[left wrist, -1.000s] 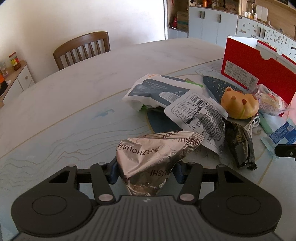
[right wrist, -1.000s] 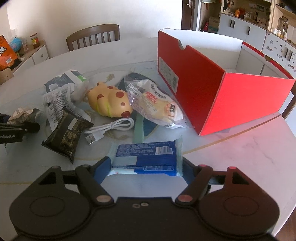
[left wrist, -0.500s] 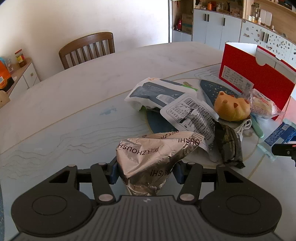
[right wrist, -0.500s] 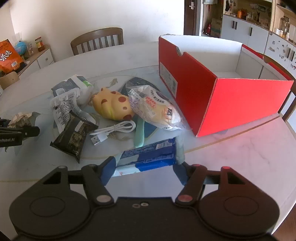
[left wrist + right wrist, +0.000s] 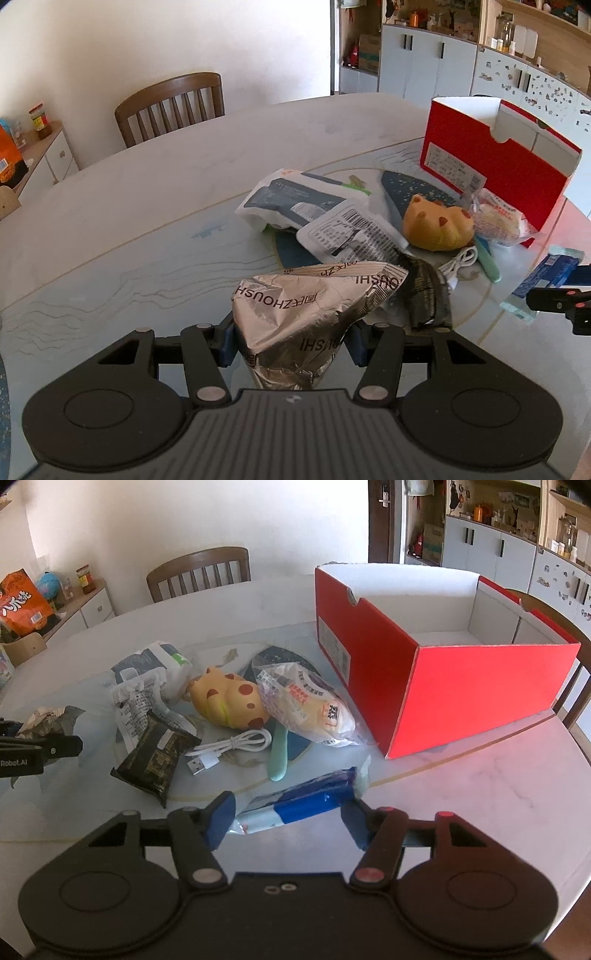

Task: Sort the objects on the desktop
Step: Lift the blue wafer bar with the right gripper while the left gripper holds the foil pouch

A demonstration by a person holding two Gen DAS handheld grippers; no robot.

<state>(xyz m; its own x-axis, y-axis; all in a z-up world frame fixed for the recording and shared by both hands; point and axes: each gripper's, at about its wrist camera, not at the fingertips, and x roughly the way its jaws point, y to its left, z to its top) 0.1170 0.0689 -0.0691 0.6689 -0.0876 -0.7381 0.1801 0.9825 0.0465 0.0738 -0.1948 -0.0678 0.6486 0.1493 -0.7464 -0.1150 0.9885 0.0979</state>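
Observation:
My left gripper (image 5: 291, 341) is shut on a crumpled silver foil packet (image 5: 314, 302), held a little above the round table. In the right wrist view, my right gripper (image 5: 288, 823) has its jaws closing on a blue and white packet (image 5: 306, 805). Both pads press its ends, and the packet tilts up on its right side. An open red cardboard box (image 5: 461, 686) stands on the table to the right of the pile, beyond the right gripper. From the left wrist view, the right gripper (image 5: 554, 299) shows at the far right edge.
Between the grippers lies a pile: a yellow spotted toy (image 5: 229, 698), a clear bread packet (image 5: 310, 709), a white USB cable (image 5: 229, 749), a dark packet (image 5: 155, 760), a mint green handle (image 5: 279, 757) and white pouches (image 5: 147, 664). A wooden chair (image 5: 199, 572) stands behind the table.
The left gripper has risen a little with the silver packet. The right jaws have narrowed onto the blue packet, which went from lying flat to tilted between the pads.

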